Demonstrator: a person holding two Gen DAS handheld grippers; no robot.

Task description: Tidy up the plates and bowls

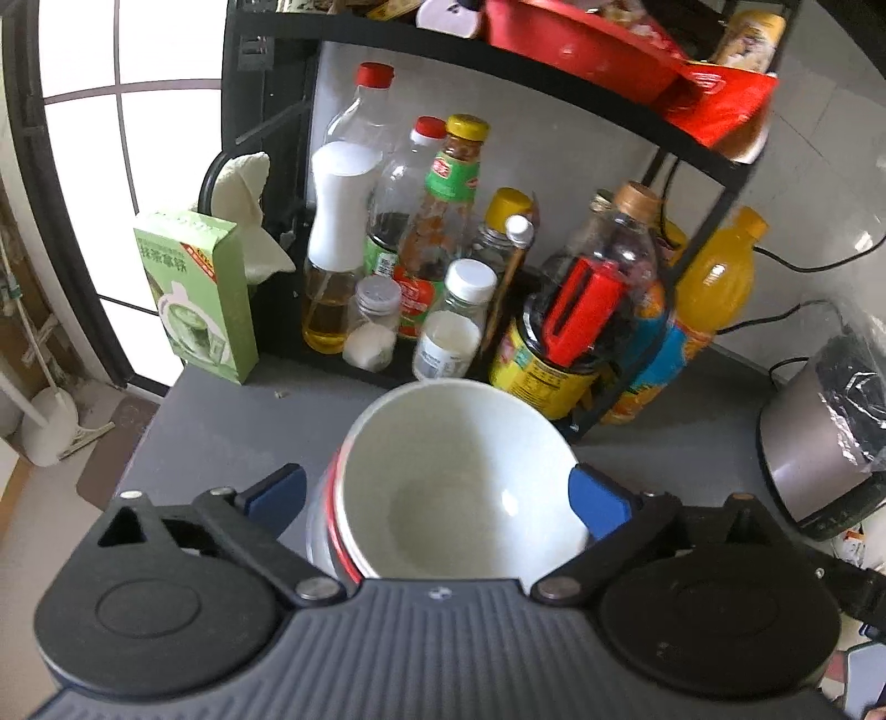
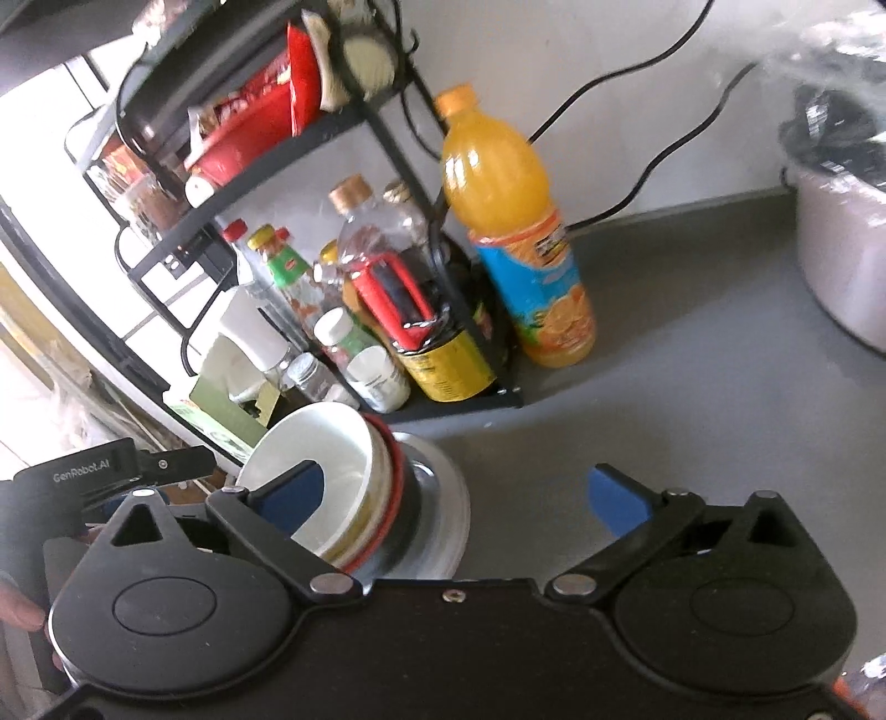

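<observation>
Two hand-held grippers stood wide open, neither holding anything. The bowl stack [image 1: 459,476] sat on the grey worktop [image 1: 221,426], directly ahead of the left hand-held gripper [image 1: 437,498], between its blue pads [image 1: 279,495] without clear contact. From the right hand-held gripper [image 2: 459,498] the stack lay off to the left, atop a metal plate [image 2: 443,498]. Left looked nearer. No long axis; the bowls were round.

Grey countertop [image 2: 692,387], white wall [image 2: 637,33], black shelf rack [image 1: 266,111], bright window [image 1: 83,111]
</observation>
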